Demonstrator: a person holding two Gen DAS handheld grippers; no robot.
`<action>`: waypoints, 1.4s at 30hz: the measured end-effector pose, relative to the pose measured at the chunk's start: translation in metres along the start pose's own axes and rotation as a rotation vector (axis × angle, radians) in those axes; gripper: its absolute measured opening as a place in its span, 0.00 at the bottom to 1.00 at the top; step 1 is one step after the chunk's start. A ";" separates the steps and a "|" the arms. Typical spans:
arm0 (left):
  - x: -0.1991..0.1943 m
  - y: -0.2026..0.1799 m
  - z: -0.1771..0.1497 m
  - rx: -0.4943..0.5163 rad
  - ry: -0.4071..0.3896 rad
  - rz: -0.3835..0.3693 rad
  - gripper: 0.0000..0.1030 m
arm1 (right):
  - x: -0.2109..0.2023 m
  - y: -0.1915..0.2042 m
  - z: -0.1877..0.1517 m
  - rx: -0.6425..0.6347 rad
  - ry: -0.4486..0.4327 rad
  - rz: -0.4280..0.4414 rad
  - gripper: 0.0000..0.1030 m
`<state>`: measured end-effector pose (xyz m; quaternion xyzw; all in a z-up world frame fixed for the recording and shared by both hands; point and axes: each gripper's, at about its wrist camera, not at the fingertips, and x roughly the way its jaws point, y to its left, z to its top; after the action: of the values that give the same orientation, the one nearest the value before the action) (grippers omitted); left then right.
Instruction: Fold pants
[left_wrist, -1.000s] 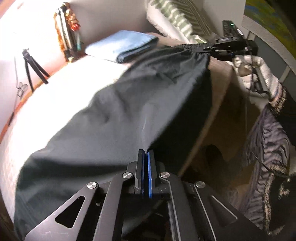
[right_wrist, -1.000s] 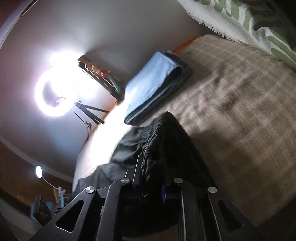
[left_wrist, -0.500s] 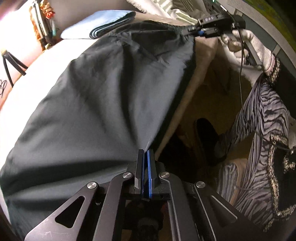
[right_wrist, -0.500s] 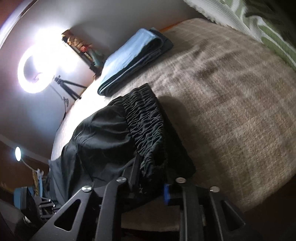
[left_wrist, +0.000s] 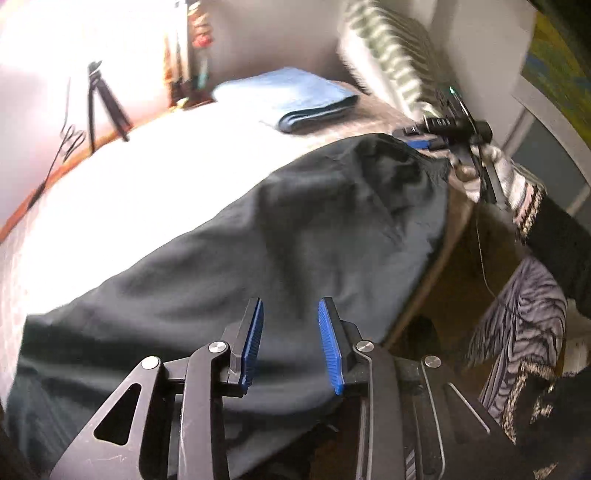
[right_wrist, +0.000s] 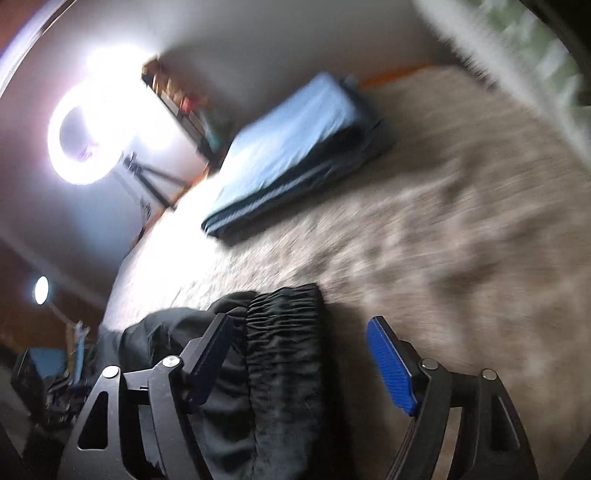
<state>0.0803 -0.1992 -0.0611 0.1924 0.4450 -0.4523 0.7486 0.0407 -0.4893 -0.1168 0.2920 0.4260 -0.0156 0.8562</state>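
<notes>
- Left gripper (left_wrist: 290, 343): its jaws have just been opening and now stand apart, the blue pads (left_wrist: 253, 343) clear of any cloth; the pants (left_wrist: 295, 236) lie beneath and beyond them, not pinched.
- Right gripper (right_wrist: 299, 365): its jaws have just been opening and are spread wide; the gathered waistband (right_wrist: 284, 332) lies between them on the bed, pressed by neither pad.
- The pants are dark and spread flat along the near edge of the bed (left_wrist: 147, 177), one end under the left gripper, the waistband end by the right gripper (left_wrist: 424, 138).
- In the left wrist view a gloved hand (left_wrist: 491, 173) holds that right gripper at the far corner of the pants; a dark sleeve (left_wrist: 561, 236) follows it.
- Striped fabric (left_wrist: 524, 317) hangs off the bed's side to the right.
- Farther on the bed: a folded stack with light blue cloth (right_wrist: 291, 147) on top, well apart from the pants.
- The bed cover (right_wrist: 443, 206) is a tan weave, blurred.
- Beyond: a green-and-white striped pillow (left_wrist: 391, 55) at the bed's far end.
- By the wall: a ring light (right_wrist: 85, 133) glowing on a tripod (left_wrist: 103, 99), and beside it a cluttered rack (right_wrist: 181, 99), too blurred to read.
</notes>
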 end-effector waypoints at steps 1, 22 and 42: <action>0.004 0.003 -0.002 -0.012 0.010 0.000 0.28 | 0.007 0.005 0.001 -0.034 0.019 -0.021 0.78; 0.001 0.021 -0.024 -0.034 0.021 0.082 0.29 | -0.047 0.060 -0.023 -0.139 -0.155 -0.112 0.39; -0.015 0.156 0.008 -0.294 -0.100 0.201 0.40 | -0.070 0.143 0.006 -0.289 -0.215 -0.237 0.72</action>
<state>0.2137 -0.1161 -0.0618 0.1014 0.4472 -0.3143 0.8312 0.0395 -0.3894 0.0072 0.1106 0.3613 -0.0858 0.9219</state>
